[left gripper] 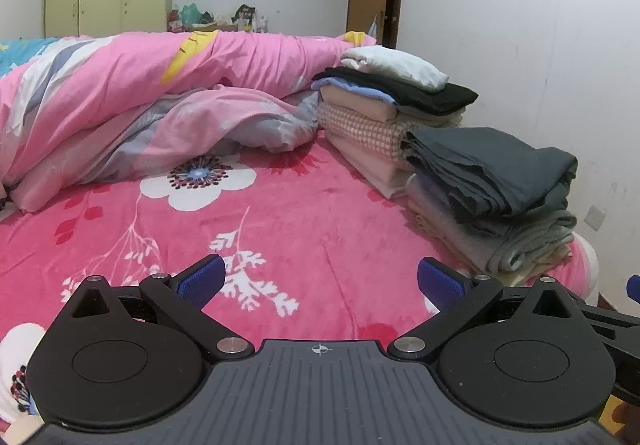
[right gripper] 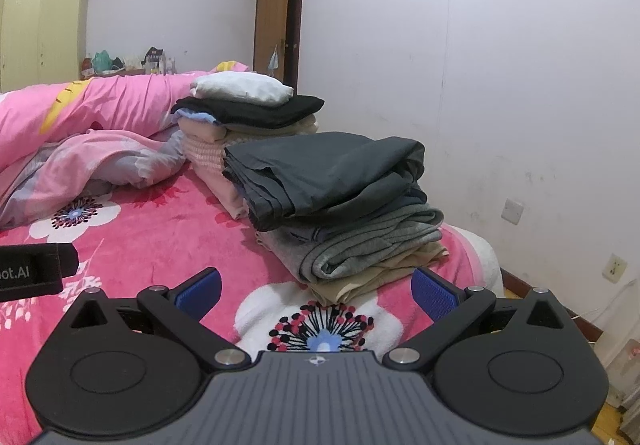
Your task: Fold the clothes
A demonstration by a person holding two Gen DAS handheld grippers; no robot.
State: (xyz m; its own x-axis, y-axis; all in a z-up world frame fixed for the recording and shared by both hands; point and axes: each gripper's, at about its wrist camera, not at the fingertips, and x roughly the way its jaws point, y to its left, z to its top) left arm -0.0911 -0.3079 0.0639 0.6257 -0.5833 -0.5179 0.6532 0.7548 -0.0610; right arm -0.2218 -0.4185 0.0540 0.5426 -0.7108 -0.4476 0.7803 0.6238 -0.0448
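Left tool (left gripper: pixel 319 279) wide, empty, above the bed (left gripper: pixel 280 229), right tool (right gripper: pixel 316 287) wide, empty, near the bed's right edge, nearer folded stack (right gripper: pixel 344 205) just ahead of it, taller folded stack (right gripper: pixel 248 113) behind, touching, pink duvet (left gripper: pixel 120 101) bunched along far side.

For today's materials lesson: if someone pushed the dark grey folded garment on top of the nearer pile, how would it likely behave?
The dark grey garment would probably crumple rather than move as a block: its layered edges look thin and loose. It might slide off, since it overhangs the grey knit beneath. It looks light.
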